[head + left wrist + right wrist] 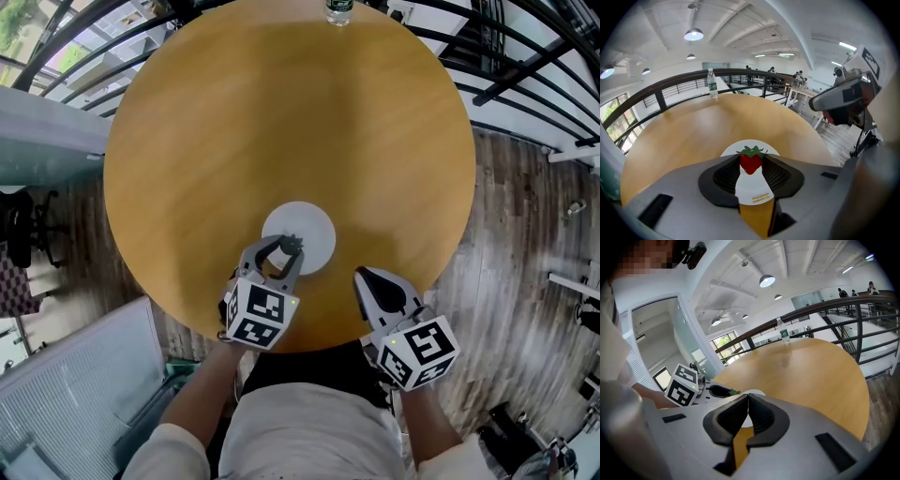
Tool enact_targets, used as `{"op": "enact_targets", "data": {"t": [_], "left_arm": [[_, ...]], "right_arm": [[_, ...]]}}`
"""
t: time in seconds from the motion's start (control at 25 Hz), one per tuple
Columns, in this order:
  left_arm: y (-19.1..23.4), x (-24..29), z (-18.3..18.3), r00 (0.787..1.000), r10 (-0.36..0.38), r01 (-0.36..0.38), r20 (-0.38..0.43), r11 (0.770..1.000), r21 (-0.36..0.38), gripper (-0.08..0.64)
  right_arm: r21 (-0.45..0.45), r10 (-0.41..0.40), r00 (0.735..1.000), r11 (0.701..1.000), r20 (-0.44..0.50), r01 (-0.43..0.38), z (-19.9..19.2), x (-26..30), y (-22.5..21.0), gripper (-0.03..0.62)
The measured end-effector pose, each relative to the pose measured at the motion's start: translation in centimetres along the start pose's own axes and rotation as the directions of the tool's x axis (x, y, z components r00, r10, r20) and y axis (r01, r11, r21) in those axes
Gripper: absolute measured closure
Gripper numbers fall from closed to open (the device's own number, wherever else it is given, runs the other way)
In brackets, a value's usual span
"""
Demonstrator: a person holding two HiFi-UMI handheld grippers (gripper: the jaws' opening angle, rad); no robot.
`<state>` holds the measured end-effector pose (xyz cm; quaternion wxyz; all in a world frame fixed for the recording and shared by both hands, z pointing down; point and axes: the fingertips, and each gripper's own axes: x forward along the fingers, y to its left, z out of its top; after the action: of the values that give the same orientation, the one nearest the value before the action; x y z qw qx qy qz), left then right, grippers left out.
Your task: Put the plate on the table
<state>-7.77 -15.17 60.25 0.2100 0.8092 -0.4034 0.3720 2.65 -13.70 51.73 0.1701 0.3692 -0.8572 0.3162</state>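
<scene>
Spotted a white plate (314,225), a red strawberry (751,161) topped green, a honey-tan wood-grain table (281,122), grey-brown plank floor (506,244), green-labelled clear bottle (712,84).

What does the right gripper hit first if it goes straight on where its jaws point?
Probably the near rim of the round white plate on the round wooden table, right past the shut jaws of the right gripper; height is unclear, so it might skim over.

On the surface (281,112): plate (314,230) near front edge, strawberry (751,161) between fingers (780,176) of left gripper (289,246); water bottle (338,9) at far edge.
</scene>
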Motion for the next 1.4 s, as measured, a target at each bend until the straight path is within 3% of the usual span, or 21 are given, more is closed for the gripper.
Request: {"op": "enact_targets", "data": {"t": [0.16,0.48,1.4], "left_arm": [[0.1,1.5,-0.3,0.999,0.002,0.003,-0.047,0.995,0.095,0.399],[-0.4,3.6,-1.2,0.992,-0.006,0.030,-0.124,0.980,0.196,0.399],[-0.8,5.8,-2.3,0.978,-0.032,0.066,-0.208,0.985,0.161,0.399]], "right_arm": [[0.009,-0.011,1.000,1.000,-0.002,0.011,-0.1,0.0,-1.0,0.566],[0.028,-0.022,1.000,0.999,0.001,0.022,-0.6,-0.1,-2.0,0.566],[0.066,-0.030,0.999,0.997,-0.014,0.031,-1.6,-0.9,-3.1,0.566]]}}
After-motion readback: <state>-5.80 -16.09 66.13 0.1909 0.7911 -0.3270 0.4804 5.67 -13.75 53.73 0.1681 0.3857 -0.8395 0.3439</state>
